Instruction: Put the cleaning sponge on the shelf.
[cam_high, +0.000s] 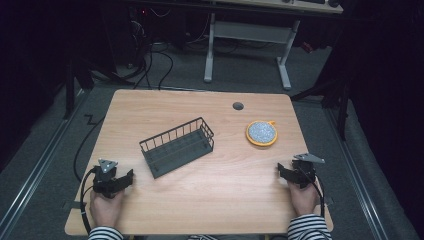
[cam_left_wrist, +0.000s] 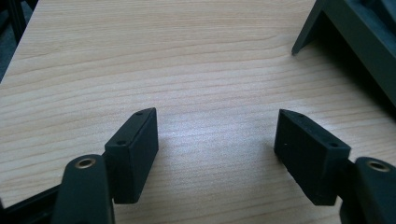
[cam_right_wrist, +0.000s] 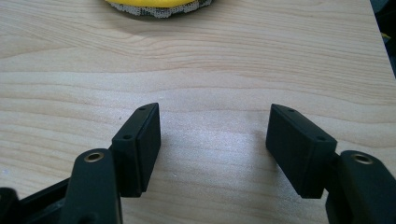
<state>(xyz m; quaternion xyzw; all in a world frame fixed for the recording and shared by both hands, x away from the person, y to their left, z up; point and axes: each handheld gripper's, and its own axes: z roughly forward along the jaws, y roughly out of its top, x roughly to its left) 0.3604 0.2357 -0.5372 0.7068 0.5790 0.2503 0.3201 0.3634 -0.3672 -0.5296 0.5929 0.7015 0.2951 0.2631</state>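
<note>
1. The left gripper (cam_high: 131, 176) is resting at the lower left of the high view with its jaws standing wide apart and nothing between them; in the left gripper view, bare wood is showing between its fingertips (cam_left_wrist: 135, 140).
2. The right gripper (cam_high: 281, 171) is sitting at the lower right of the high view, jaws likewise spread wide and gripping nothing; its fingertips (cam_right_wrist: 142, 135) are framing plain tabletop.
3. The wire basket (cam_high: 177, 146) is lying at the centre of the high view, set at a slant, well apart from both grippers. The round yellow-rimmed scrubber (cam_high: 261, 133) is lying right of centre, apart from the basket and nearer the right gripper; its edge is peeking in at the top of the right gripper view (cam_right_wrist: 159, 7).
4. Likely risk: the scrubber is lying flat and low, so jaws coming down may be scraping the wood or pinching just the rim and letting it slip.
5. Likely risk: the basket looks light and is sitting loose, so a nudge from either gripper could be sliding or turning it.
6. Likely risk: the trailing cables may be dragging across the near edge.
7. The table (cam_high: 200, 200) is showing pale wood grain, with a round grommet hole (cam_high: 238, 106) at the upper middle.
8. The room around it is looking dark, with grey carpet, loose cables on the floor and a white desk frame (cam_high: 250, 35) at the top of the high view.
</note>
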